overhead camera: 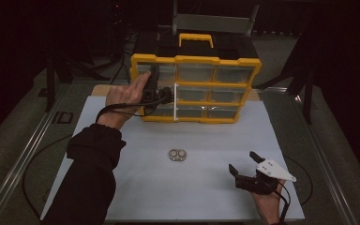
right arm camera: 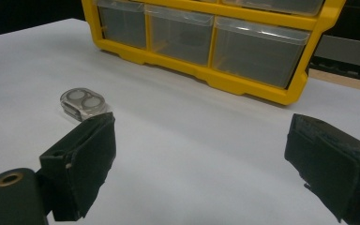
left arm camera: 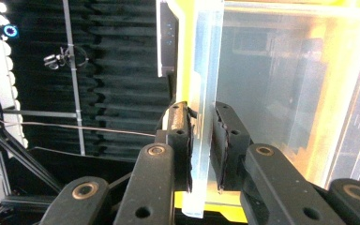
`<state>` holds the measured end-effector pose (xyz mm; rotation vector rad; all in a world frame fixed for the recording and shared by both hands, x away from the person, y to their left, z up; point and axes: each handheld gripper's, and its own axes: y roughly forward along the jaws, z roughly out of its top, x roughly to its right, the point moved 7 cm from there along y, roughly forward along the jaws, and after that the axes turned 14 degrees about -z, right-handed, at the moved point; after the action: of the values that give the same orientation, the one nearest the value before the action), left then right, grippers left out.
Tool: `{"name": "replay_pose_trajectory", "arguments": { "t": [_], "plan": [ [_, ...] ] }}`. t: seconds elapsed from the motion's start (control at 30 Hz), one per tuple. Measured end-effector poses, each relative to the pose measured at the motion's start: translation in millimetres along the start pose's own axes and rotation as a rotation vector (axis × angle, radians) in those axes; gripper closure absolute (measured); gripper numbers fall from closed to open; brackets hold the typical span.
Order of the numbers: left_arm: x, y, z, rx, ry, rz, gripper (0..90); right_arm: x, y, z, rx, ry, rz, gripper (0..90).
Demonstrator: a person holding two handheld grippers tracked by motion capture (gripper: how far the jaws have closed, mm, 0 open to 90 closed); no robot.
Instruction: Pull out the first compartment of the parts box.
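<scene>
Left tongs up at the yellow drawer organizer standing at the far side of the white bench, person's left hand wrapped round them; in the left gripper view both pads are clamped on the thin clear front edge of a drawer, which runs up between the jaws, with the drawer's clear body and yellow frame to their right; that drawer sits in the organizer's left column, exact row hard to tell; right tongs low over the near right part of the bench, jaws spread wide, holding nothing; small clear case with two round discs lies flat on the bench, ahead and left of the right tongs, apart from them, well below the left tongs; in the right gripper view the case sits just beyond the left jaw, the organizer's bottom row of drawers farther ahead.
</scene>
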<state>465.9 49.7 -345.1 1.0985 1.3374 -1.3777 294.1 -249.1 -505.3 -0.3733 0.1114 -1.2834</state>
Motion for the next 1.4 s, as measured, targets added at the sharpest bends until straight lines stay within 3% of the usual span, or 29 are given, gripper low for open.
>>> {"name": "replay_pose_trajectory", "arguments": {
  "t": [0.33, 0.83, 1.4],
  "plan": [
    [2.6, -5.7, 0.1, -0.011, 0.016, 0.002, 80.2, -0.7, 0.0, 0.4, 0.002, 0.000, 0.003, 9.1],
    [5.7, -15.7, 0.6, 0.000, 0.002, 0.006, 80.2, -1.4, 0.1, 0.4, 0.003, -0.001, 0.006, 9.1],
    [8.2, -32.1, 0.5, -0.001, 0.025, 0.005, 80.4, -1.5, 0.2, 0.4, 0.004, -0.001, 0.006, 9.0]
  ]
}}
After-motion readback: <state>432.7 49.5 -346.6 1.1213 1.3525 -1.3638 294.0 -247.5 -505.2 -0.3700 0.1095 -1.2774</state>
